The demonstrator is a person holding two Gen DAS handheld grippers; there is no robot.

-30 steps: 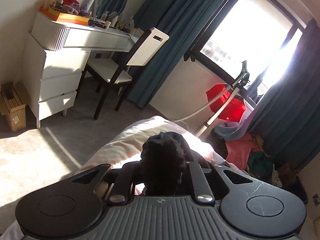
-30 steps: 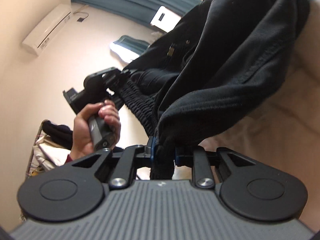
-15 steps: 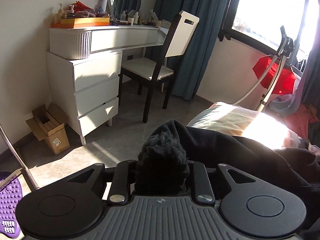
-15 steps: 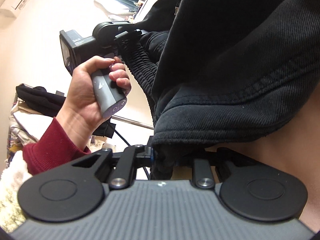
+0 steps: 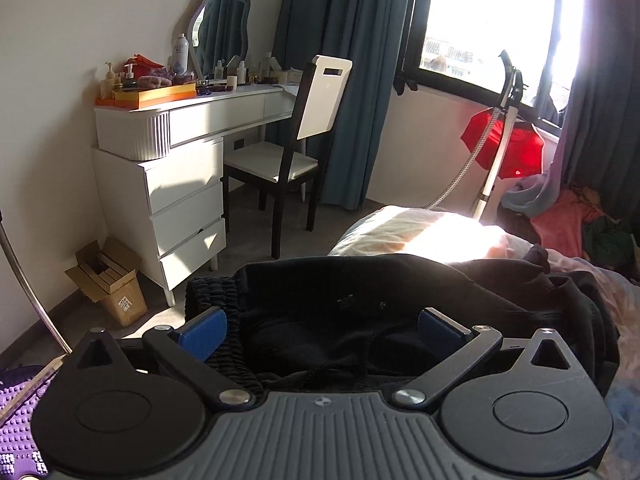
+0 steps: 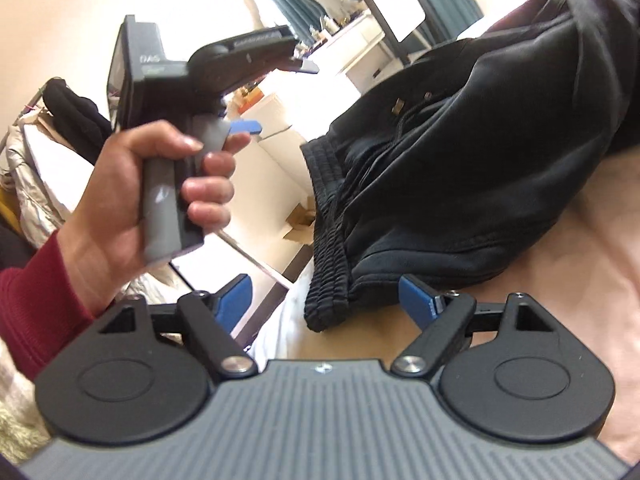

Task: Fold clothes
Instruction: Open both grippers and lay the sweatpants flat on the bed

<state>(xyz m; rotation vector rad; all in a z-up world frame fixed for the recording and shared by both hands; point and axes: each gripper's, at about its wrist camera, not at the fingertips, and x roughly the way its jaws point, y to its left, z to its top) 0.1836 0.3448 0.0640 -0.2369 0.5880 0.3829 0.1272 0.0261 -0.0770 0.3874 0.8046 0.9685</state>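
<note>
Trousers (image 6: 460, 152), black, lie bunched on the bed (image 6: 592, 280), waistband toward both tools. Left gripper (image 5: 320, 330) and right gripper (image 6: 326, 296) are both opening, cloth between the pads but not pinched. Looks like a release after laying down; next likely regrip and flatten before folding.

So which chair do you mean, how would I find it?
Look at the bright window with the long teal curtains. Left of them stands a white dressing table with a wavy mirror. The chair is tucked at that table: black legs, white seat and a white back with a slot, the only seat there.
</note>
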